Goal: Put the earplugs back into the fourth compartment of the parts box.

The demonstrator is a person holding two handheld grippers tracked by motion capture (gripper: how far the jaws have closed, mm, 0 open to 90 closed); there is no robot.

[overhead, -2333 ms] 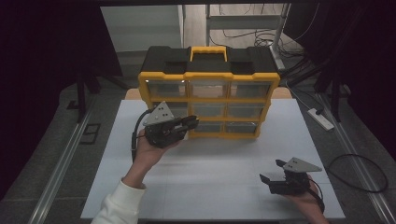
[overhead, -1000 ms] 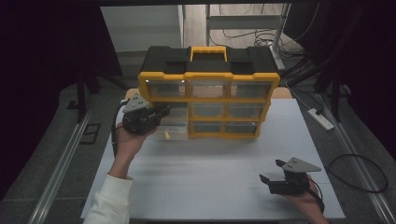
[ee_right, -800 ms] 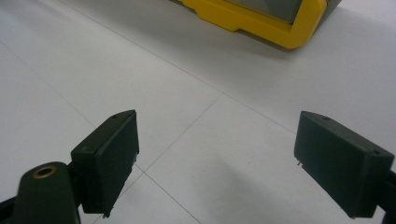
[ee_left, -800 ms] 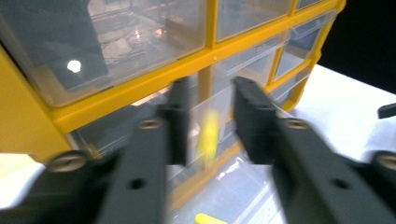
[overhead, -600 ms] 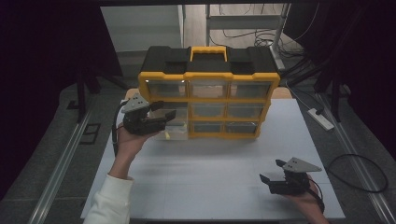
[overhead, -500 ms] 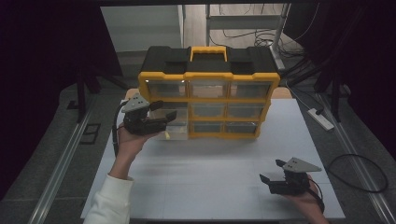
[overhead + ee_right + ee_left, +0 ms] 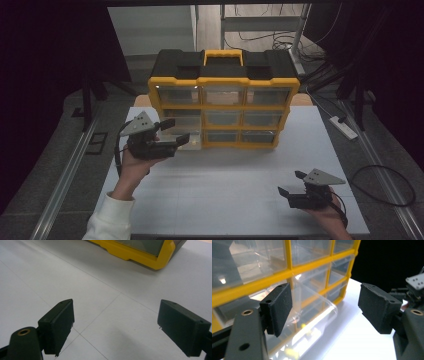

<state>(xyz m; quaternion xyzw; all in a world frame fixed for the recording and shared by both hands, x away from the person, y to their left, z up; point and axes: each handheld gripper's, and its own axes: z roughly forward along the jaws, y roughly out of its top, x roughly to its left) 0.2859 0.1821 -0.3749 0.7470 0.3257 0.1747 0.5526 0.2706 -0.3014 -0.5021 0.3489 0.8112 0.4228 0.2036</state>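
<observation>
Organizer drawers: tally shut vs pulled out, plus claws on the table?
Shut clear drawers in the organizer: 8
Pulled-out clear drawer, bottom left: 1
Claws, left claw and right claw, both open: 2
Total: 11

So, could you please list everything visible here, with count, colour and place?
Organiser cabinet: one, yellow frame with black top and yellow handle, at the far middle of the table.
Clear drawers: nine in three rows; the bottom-left drawer is pulled partly out, small yellow bits inside.
Table: one, white, beneath everything.
Power strip: one, white, right of the table.
Cables: several, black, on the floor at right and behind.
Left gripper: one, black with grey plate, open, jaws at the pulled drawer, one jaw beside its wall.
Right gripper: one, black with grey plate, open, low at near right.
Hands: two; the left arm wears a white sleeve.
</observation>
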